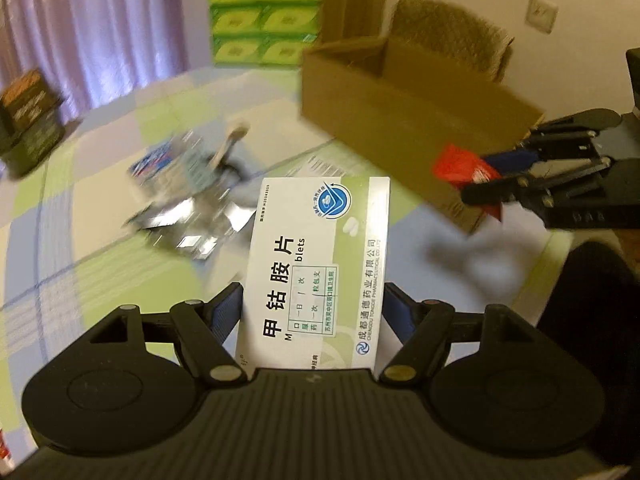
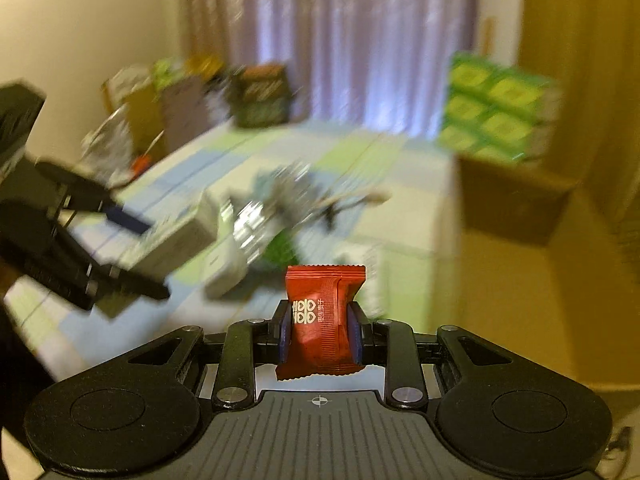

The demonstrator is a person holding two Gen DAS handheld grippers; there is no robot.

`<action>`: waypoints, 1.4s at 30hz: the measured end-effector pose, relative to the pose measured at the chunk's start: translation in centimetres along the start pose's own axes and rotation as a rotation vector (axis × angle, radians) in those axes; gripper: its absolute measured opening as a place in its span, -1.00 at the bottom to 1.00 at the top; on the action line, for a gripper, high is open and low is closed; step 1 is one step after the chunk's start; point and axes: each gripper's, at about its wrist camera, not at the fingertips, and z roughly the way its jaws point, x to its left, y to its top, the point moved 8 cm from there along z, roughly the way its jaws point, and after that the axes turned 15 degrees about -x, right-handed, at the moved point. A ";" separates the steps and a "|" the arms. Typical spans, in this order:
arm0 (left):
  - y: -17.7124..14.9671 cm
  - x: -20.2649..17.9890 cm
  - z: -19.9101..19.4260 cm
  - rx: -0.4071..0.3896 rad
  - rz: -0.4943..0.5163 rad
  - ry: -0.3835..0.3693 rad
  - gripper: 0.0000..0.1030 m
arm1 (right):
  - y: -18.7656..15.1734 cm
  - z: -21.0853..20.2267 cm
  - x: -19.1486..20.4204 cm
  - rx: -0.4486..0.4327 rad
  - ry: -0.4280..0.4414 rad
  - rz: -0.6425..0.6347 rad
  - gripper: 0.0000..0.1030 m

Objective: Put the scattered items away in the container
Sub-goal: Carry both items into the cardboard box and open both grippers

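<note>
My left gripper point(image 1: 313, 308) is shut on a white and green medicine box point(image 1: 316, 264), held upright above the checked cloth. My right gripper point(image 2: 320, 330) is shut on a red candy packet point(image 2: 322, 320). In the left wrist view the right gripper point(image 1: 488, 178) and its red packet point(image 1: 460, 166) hover at the near right corner of the open cardboard box point(image 1: 400, 116). In the right wrist view the left gripper point(image 2: 120, 240) shows at left with the white box point(image 2: 176, 240). A blurred heap of foil blister packs point(image 1: 188, 208) lies on the cloth.
A stack of green cartons point(image 1: 264, 16) stands behind the cardboard box, beside a purple curtain point(image 1: 88, 28). A dark printed box point(image 1: 28, 120) sits at the cloth's far left. A printed paper sheet point(image 1: 320, 166) lies near the cardboard box. A woven chair back point(image 1: 452, 32) rises behind it.
</note>
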 end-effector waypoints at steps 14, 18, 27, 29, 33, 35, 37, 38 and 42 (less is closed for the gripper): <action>12.9 -12.7 10.0 -0.088 0.046 -0.156 0.37 | 2.2 -3.3 -15.5 -0.061 -0.289 0.071 -0.40; 13.9 -14.3 12.9 -0.075 0.013 -0.171 0.37 | 1.4 -3.5 -17.2 -0.065 -0.298 0.090 -0.40; 13.6 -15.3 16.7 -0.059 -0.041 -0.165 0.37 | 0.2 -2.4 -19.5 -0.062 -0.306 0.123 -0.40; 13.4 -15.2 17.1 -0.060 -0.054 -0.160 0.32 | 0.0 -2.3 -19.8 -0.061 -0.304 0.128 -0.40; 13.5 -14.8 16.1 -0.088 -0.055 -0.143 0.34 | -0.3 -2.3 -19.9 -0.060 -0.301 0.133 -0.40; 13.6 -14.5 15.1 -0.107 -0.055 -0.130 0.37 | -0.5 -2.2 -19.9 -0.057 -0.298 0.137 -0.40; 13.6 -14.1 13.8 -0.126 -0.062 -0.119 0.39 | -0.6 -2.1 -19.8 -0.054 -0.293 0.139 -0.40; 13.5 -13.9 13.2 -0.133 -0.069 -0.112 0.39 | -0.7 -2.1 -19.7 -0.052 -0.290 0.139 -0.40; 12.8 -12.7 10.9 -0.152 -0.107 -0.090 0.47 | -0.7 -1.7 -19.1 -0.047 -0.279 0.140 -0.40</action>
